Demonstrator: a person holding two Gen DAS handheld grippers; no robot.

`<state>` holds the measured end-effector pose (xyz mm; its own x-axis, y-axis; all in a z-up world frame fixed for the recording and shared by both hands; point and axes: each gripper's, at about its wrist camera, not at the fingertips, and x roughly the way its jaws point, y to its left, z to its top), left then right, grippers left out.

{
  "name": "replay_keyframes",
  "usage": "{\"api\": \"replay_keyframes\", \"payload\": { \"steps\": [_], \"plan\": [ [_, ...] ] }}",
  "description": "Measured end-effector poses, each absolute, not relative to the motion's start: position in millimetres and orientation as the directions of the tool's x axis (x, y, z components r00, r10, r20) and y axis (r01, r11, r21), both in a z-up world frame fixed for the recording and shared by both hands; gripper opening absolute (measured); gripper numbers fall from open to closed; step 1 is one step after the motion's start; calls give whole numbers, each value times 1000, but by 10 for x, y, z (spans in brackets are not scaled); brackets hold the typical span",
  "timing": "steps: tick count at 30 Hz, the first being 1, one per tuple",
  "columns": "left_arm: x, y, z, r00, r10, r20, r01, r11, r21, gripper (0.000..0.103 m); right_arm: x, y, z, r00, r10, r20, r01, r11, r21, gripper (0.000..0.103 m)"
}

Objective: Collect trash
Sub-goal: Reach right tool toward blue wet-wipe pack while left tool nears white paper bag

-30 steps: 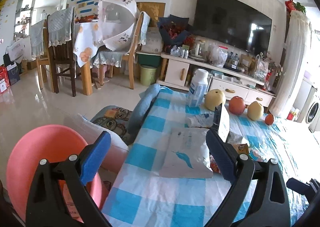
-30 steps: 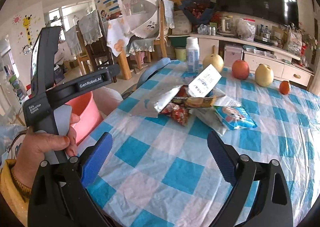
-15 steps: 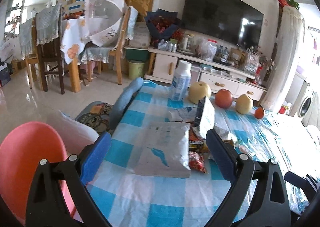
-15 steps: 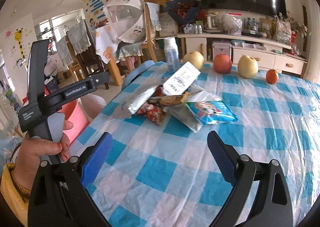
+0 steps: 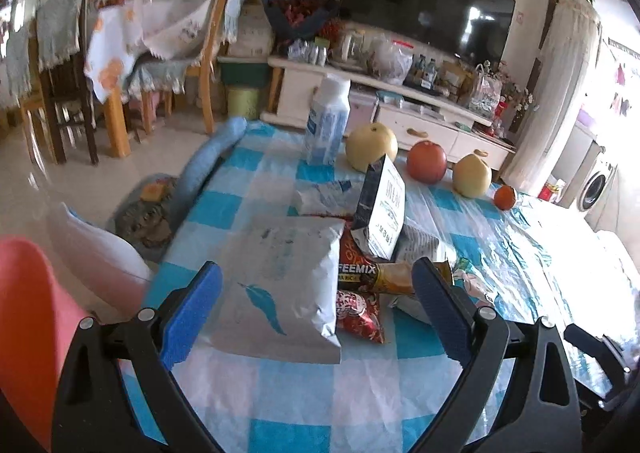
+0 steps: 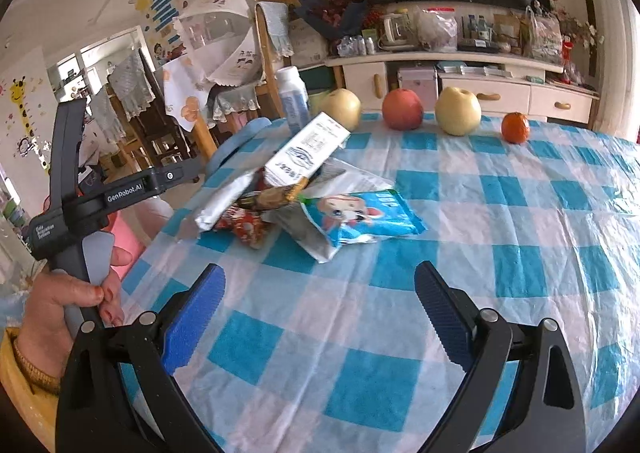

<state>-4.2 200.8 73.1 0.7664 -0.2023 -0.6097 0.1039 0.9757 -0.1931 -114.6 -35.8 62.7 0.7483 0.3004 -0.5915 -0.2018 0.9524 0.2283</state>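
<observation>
A heap of trash lies on the blue-and-white checked tablecloth (image 6: 500, 237): a silver-white bag with a blue feather (image 5: 280, 277), a red snack wrapper (image 5: 358, 311), a brown coffee-mix sachet (image 5: 376, 277), a tilted white carton (image 5: 382, 209) and a blue cartoon wrapper (image 6: 360, 217). My left gripper (image 5: 316, 313) is open, its fingers on either side of the silver bag's near end, just above it. Nothing sits between the fingers of my right gripper (image 6: 320, 313), which is open over bare cloth in front of the heap.
Behind the heap stand a white bottle (image 5: 326, 125), two pears, an apple (image 6: 402, 109) and a small orange (image 6: 515, 127). A pink bin (image 5: 28, 333) sits off the table's left edge. A hand (image 6: 60, 301) holds the left gripper's handle. Chairs and a TV cabinet lie beyond.
My left gripper has swung right and forward from the pink bin onto the heap, now straddling the silver bag. My right gripper has shifted slightly; the heap sits further left in its view.
</observation>
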Motion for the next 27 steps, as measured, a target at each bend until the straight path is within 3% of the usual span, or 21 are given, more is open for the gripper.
{"api": "replay_keyframes", "payload": {
  "steps": [14,27],
  "plan": [
    [526,2086,395,652,-291,-700,106,949,-295,96,-622,-549,358,672,357,-648,-208,932,298,95],
    [727,2113,229,615,-254,-746,67,960,-272,96,-84,-523,268,629,399,-667,-304,916,261,95]
  ]
}}
